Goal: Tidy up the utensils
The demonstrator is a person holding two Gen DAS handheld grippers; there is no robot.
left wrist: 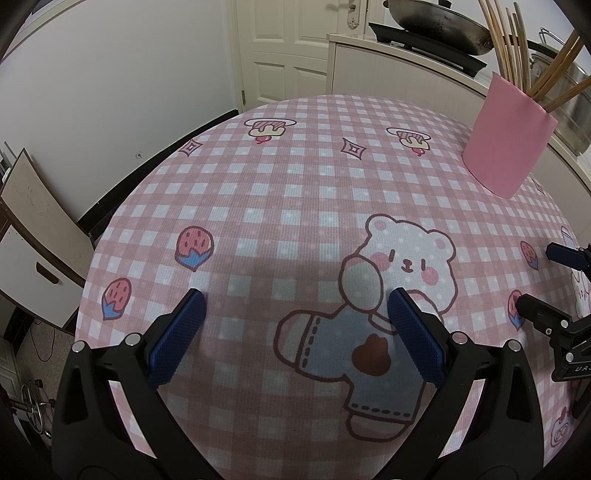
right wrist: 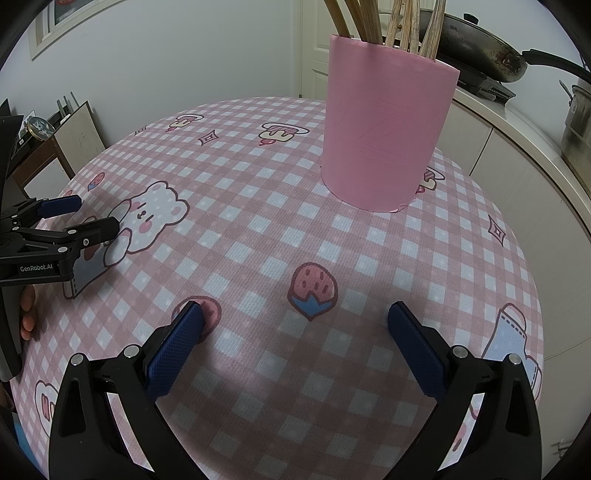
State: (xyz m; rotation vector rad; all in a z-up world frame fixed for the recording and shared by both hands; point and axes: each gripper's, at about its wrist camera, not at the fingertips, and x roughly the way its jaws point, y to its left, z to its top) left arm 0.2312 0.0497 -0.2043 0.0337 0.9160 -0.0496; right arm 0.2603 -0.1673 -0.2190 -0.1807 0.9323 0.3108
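Right wrist view: one pink cup (right wrist: pixel 384 133) stands upright, holding perhaps seven wooden sticks (right wrist: pixel 369 22) pointing up. Both tongs, left gripper (left wrist: pixel 293 299) and right gripper (right wrist: pixel 295 314), gape wide, empty.

Matt pink paper-like holder (right wrist: pixel 384 133) – wooden utensils (right wrist: pixel 369 22) – on a woven-textured tablecloth (right wrist: pixel 280 236).

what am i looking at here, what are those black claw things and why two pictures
Each black claw is a hand-held gripper that a person holds, with a camera looking along its blue fingers. One picture comes from the left hand-held gripper, the other from the right hand-held gripper; each also shows up at the other's edge. Both are open and hold nothing. Below is a table with a pink checked tablecloth. On it stands a pink holder with wooden utensils inside.
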